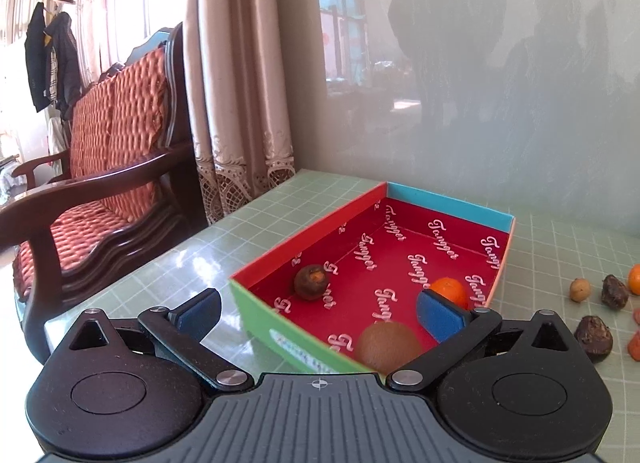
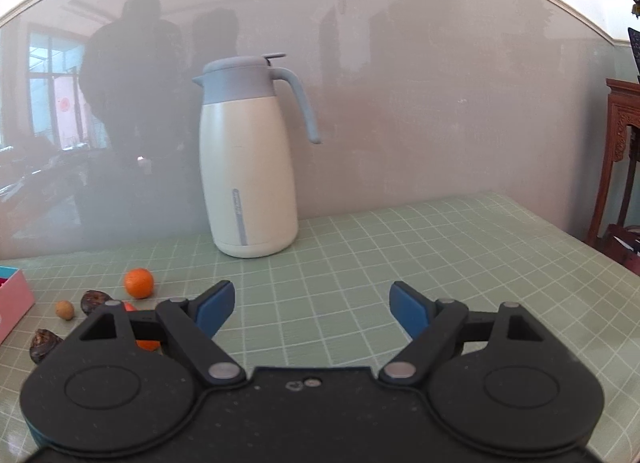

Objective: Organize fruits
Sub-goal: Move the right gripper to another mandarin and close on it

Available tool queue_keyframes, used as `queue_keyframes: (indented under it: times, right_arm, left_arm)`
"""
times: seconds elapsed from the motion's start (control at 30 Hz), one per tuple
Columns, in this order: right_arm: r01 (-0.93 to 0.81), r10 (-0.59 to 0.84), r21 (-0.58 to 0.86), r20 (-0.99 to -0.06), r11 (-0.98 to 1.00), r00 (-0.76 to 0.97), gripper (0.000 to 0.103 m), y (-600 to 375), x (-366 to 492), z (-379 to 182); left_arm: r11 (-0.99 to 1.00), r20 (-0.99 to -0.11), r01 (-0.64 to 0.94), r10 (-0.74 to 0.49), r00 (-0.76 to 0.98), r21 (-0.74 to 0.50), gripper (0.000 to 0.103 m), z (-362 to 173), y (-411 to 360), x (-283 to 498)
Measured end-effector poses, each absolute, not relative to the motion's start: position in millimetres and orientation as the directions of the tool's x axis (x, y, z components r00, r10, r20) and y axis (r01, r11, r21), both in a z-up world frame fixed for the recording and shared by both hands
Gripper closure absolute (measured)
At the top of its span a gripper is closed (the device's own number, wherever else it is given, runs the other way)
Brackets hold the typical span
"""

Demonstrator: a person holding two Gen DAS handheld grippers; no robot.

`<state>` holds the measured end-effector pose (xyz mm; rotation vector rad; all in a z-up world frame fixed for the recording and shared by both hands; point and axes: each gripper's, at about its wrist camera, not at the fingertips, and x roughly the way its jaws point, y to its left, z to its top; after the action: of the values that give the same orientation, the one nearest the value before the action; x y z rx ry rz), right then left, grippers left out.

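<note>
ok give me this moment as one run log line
left gripper: open over box | in box: kiwi, orange, dark fruit | right gripper: open, empty | loose fruit left on table

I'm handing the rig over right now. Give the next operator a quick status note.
Left gripper: open, empty, hovering at the near end of the box.
Right gripper: open, empty, over bare table near the jug.
Done: three fruits in the box, including an orange and a kiwi.
Left: loose orange, small nut and dark fruits beside the box.
</note>
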<state>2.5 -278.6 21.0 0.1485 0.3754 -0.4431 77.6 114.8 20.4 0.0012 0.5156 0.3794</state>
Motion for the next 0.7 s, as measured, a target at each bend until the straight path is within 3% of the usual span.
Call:
queue_keyframes:
  times: [0.33,0.7]
  right_arm:
    - [0.322,-0.252,0.071,-0.477,0.944,0.842,0.019,-254.5,40.7,6.5]
    - [0.185,-0.082,0.115,-0.591,0.976,0.802,0.032,-220.5,109.1,-15.2]
  left_arm:
    - [0.905,-0.502,-0.418,0.398,0.768,0.078,0.000,19.9,148.8,41.4]
    - [0.885,-0.463,-0.447,0.452,0.763,0.128,0.000,19.0,165.7,29.0]
